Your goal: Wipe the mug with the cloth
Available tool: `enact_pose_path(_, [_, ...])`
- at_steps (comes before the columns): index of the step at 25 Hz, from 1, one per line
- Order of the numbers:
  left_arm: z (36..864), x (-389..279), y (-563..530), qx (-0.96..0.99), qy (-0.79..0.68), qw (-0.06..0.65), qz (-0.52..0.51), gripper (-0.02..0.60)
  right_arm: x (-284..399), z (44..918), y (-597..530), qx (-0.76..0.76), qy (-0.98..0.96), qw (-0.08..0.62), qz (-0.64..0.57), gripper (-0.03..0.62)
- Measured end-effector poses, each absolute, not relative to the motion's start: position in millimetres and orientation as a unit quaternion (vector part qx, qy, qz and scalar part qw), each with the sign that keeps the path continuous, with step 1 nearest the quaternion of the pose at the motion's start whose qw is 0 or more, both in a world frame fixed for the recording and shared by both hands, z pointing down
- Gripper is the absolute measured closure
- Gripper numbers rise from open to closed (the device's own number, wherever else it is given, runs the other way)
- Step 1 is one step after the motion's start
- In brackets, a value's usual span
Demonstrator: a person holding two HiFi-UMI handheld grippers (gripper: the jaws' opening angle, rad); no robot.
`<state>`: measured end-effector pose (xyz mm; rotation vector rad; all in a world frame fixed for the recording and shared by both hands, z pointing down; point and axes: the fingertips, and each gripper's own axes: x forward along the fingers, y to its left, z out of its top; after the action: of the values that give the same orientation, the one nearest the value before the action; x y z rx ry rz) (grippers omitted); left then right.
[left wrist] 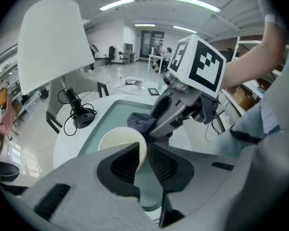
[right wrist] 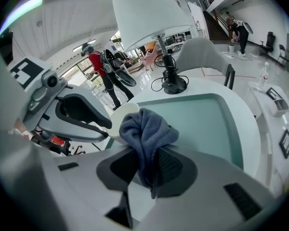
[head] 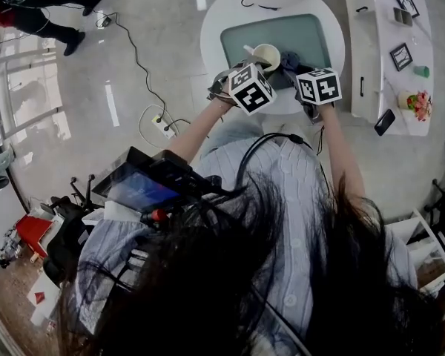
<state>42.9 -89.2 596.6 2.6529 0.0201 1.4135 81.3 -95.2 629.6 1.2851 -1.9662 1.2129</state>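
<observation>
A cream mug (head: pixel 267 55) is held above the teal mat (head: pixel 311 35) on the round white table. My left gripper (left wrist: pixel 143 159) is shut on the mug's rim (left wrist: pixel 120 142), one jaw inside and one outside. A grey-blue cloth (right wrist: pixel 145 137) is bunched between the jaws of my right gripper (right wrist: pixel 149 170), which is shut on it. The cloth (left wrist: pixel 143 122) sits against the mug's side (right wrist: pixel 121 115), just right of it, and shows as a dark bundle (head: pixel 291 64) in the head view. The two grippers (head: pixel 251 87) (head: pixel 317 86) stand close together.
A white lamp (right wrist: pixel 151 18) with a black base (right wrist: pixel 172 86) and cable stands at the table's far side. A white shelf (head: pixel 389 43) with picture frames, a phone and flowers is to the right. A person (head: pixel 37 6) stands far left; cables cross the floor.
</observation>
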Motion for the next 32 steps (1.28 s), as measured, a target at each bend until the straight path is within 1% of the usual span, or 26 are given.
enact_pose_path(4, [598.3, 53.0, -90.2, 0.876, -0.048, 0.108, 0.469, 0.54, 82.6, 630.9, -96.3, 0.471, -0.721, 0.249, 0.443, 0.499])
enact_pose_path(12, [614.3, 53.0, -92.1, 0.848, -0.117, 0.151, 0.493, 0.54, 79.2, 629.6, -101.7, 0.448, -0.732, 0.248, 0.45, 0.499])
enact_pose_path(16, [619.3, 59.5, -91.7, 0.838, -0.174, 0.174, 0.487, 0.54, 84.4, 631.4, -95.9, 0.431, -0.744, 0.248, 0.446, 0.499])
enact_pose_path(20, [618.1, 55.6, -98.5, 0.835, -0.184, 0.157, 0.494, 0.54, 80.7, 630.0, -100.3, 0.412, -0.751, 0.255, 0.448, 0.499])
enact_pose_path(27, [619.6, 55.9, -97.2, 0.836, -0.153, 0.09, 0.52, 0.545, 81.0, 627.4, -102.2, 0.365, -0.775, 0.28, 0.433, 0.499])
enact_pose_path(32, [622.8, 54.7, -91.6, 0.838, -0.094, 0.082, 0.532, 0.548, 82.2, 630.1, -100.0, 0.34, -0.785, 0.295, 0.426, 0.499])
